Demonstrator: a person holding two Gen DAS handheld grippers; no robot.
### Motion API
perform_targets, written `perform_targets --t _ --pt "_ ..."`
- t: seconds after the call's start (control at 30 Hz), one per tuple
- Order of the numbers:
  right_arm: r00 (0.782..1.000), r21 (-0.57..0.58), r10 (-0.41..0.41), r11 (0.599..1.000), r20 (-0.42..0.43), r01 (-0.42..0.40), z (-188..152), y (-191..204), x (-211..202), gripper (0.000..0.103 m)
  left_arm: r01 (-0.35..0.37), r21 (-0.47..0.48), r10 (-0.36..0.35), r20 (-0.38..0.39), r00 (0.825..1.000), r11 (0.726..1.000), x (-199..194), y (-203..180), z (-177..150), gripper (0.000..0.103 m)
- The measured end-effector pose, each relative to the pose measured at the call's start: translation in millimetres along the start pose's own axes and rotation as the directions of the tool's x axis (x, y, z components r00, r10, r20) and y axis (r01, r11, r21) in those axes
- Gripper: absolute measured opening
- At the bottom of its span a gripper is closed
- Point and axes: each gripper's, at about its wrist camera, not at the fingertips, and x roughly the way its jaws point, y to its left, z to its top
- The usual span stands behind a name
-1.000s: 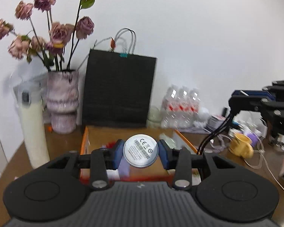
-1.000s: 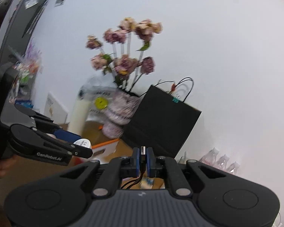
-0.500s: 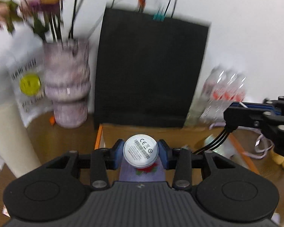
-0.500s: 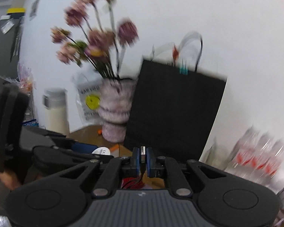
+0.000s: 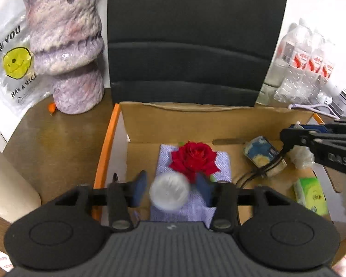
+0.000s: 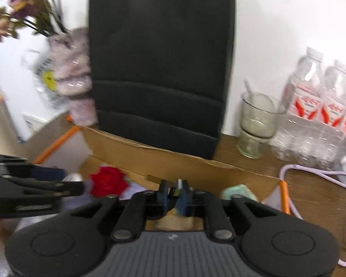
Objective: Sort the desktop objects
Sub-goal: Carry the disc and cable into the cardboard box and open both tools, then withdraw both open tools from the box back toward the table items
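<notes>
My left gripper (image 5: 171,184) hangs over an open cardboard box (image 5: 196,120), its jaws opening. A white round device (image 5: 168,192), blurred, sits loose between the blue pads (image 5: 139,187) with gaps on both sides. Below it a red rose (image 5: 193,157) lies on a lilac cloth (image 5: 221,166). My right gripper (image 6: 173,194) is over the box's right half, and its jaws are opening a little. The plug (image 6: 179,184) of a black cable (image 5: 260,170) leans on one pad, with a gap on the other side. The cable trails down into the box.
A blue-yellow packet (image 5: 260,152), a green tissue pack (image 5: 310,195) and crumpled white paper (image 5: 299,157) lie in the box. Behind it stand a black paper bag (image 5: 191,39), a mottled vase (image 5: 67,46), a glass (image 6: 256,124) and water bottles (image 5: 306,69).
Both grippers came forward and down over the box. The left jaws widened and let go of the round device. The right jaws parted slightly around the cable plug.
</notes>
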Motion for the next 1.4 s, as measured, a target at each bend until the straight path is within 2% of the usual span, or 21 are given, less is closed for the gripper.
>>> perform_targets --t 0.03,0.1,0.17,0.23,0.33,0.4,0.47,0.63,0.77,0.87,0.93,1.0,1.07,1.13,1.23,1.4 --pt "1.000 0.026 -0.004 1.000 -0.017 0.004 1 -4 3 0.017 0.007 0.000 -0.007 0.006 1.000 1.000 -4 0 0 0.069" --pt "0.999 0.096 0.010 0.995 -0.047 -0.006 1 -12 4 0.033 0.011 0.004 -0.011 0.006 1.000 1.000 -12 -1 2 0.070" --pt "0.997 0.158 0.021 0.987 -0.081 -0.008 0 -18 2 0.043 0.014 -0.004 -0.014 -0.010 1.000 1.000 -19 -1 6 0.072" --pt "0.990 0.184 0.019 0.983 -0.136 0.007 -1 -22 -2 0.051 0.023 -0.015 -0.024 -0.050 0.998 1.000 -25 -3 10 0.090" --pt "0.984 0.205 0.004 0.978 -0.178 0.033 3 -25 -15 0.055 0.020 0.002 -0.020 -0.104 0.994 1.000 -37 -11 8 0.099" --pt "0.981 0.207 -0.019 0.976 -0.193 0.060 3 -25 -31 0.074 0.016 0.012 -0.015 -0.114 0.993 1.000 -48 -15 5 0.103" --pt "0.975 0.197 -0.032 0.977 -0.219 0.077 3 -22 -46 0.082 0.016 -0.005 -0.016 -0.131 0.991 1.000 -58 -18 1 0.103" --pt "0.958 0.161 -0.062 0.981 -0.281 0.111 -10 -11 -83 0.083 -0.001 -0.030 -0.004 -0.176 0.984 1.000 -88 -24 -9 0.103" --pt "0.938 0.154 -0.088 0.977 -0.335 0.146 -21 -4 -108 0.091 -0.045 -0.047 0.034 -0.202 0.979 0.998 -108 -26 -20 0.103" --pt "0.936 0.138 -0.092 0.980 -0.341 0.147 -31 5 -125 0.091 -0.067 -0.036 0.059 -0.185 0.981 0.997 -121 -28 -32 0.103" --pt "0.945 0.136 -0.094 0.980 -0.313 0.142 -36 11 -136 0.091 -0.083 -0.028 0.078 -0.134 0.988 0.996 -132 -29 -39 0.103" --pt "0.968 0.133 -0.090 0.983 -0.235 0.124 -42 20 -151 0.091 -0.096 -0.008 0.096 -0.015 0.995 0.995 -147 -31 -48 0.103" --pt "0.993 0.124 -0.076 0.988 -0.092 0.087 -51 30 -168 0.091 -0.115 0.016 0.113 0.110 0.988 0.993 -162 -35 -59 0.103" --pt "0.994 0.117 -0.104 0.988 0.042 0.098 -66 38 -181 0.091 -0.109 0.017 0.102 0.219 0.970 0.994 -174 -37 -71 0.103" --pt "0.987 0.116 -0.099 0.990 0.129 0.084 -83 47 -189 0.091 -0.093 -0.009 0.092 0.260 0.961 0.996 -183 -37 -85 0.103" --pt "0.981 0.115 -0.095 0.990 0.168 0.076 -95 58 -197 0.091 -0.086 -0.006 0.084 0.280 0.956 0.996 -190 -40 -100 0.103"
